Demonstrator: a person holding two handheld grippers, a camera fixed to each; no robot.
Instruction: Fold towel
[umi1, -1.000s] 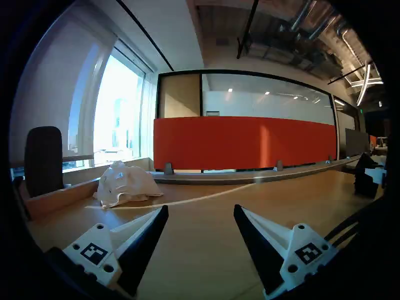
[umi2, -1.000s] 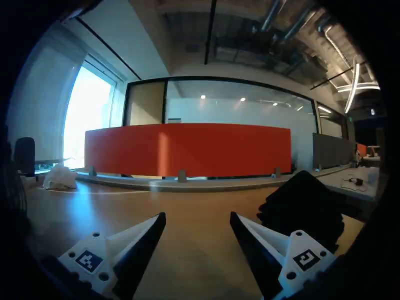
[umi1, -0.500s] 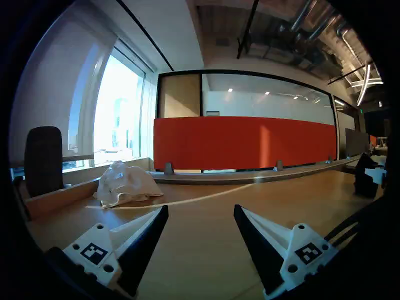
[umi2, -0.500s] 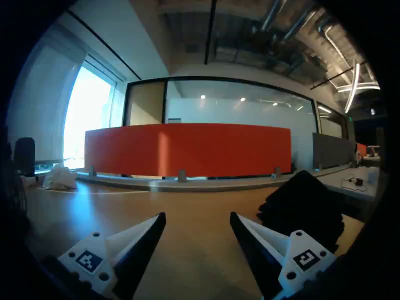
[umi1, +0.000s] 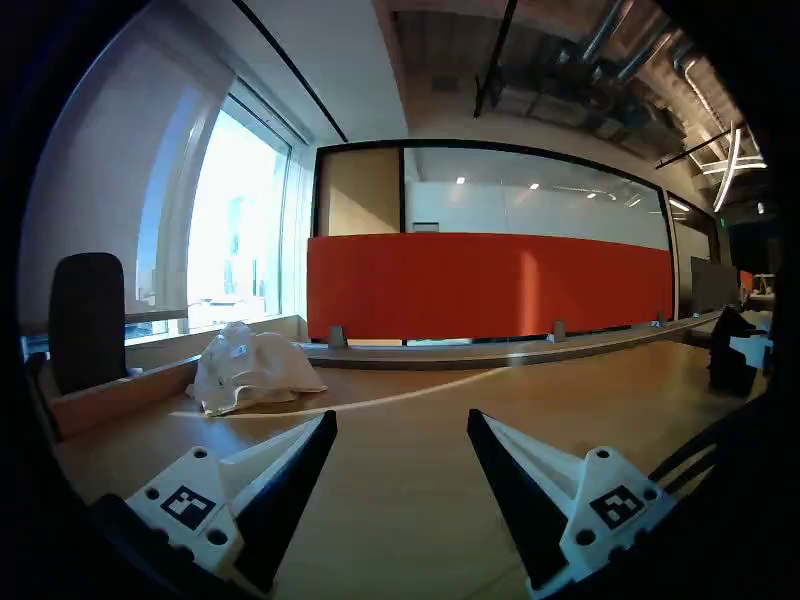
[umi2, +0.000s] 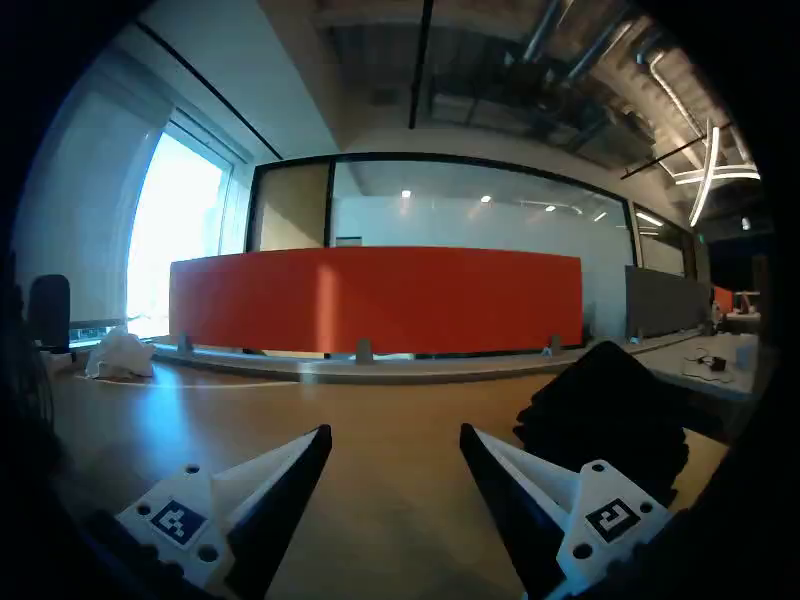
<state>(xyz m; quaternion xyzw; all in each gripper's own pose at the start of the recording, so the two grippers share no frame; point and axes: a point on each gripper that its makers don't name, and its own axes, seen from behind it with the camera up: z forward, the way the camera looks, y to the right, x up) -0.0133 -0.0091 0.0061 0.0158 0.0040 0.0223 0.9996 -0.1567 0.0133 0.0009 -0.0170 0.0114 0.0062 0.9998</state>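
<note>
A crumpled white towel (umi1: 250, 368) lies on the wooden table at the far left, well beyond my left gripper (umi1: 402, 425), which rests low over the table, open and empty. The same white towel (umi2: 119, 355) looks small and distant at the left of the right gripper view. My right gripper (umi2: 395, 438) is open and empty too, close above the tabletop. A dark, black heap of cloth (umi2: 607, 424) sits just right of its right finger; that heap (umi1: 733, 355) also appears at the far right of the left gripper view.
The wooden table (umi1: 420, 500) stretches ahead to an orange divider panel (umi1: 488, 285) at its far edge. A dark chair back (umi1: 88, 320) stands at the left by a bright window (umi1: 232, 235). A raised wooden ledge (umi1: 120, 392) runs along the table's left side.
</note>
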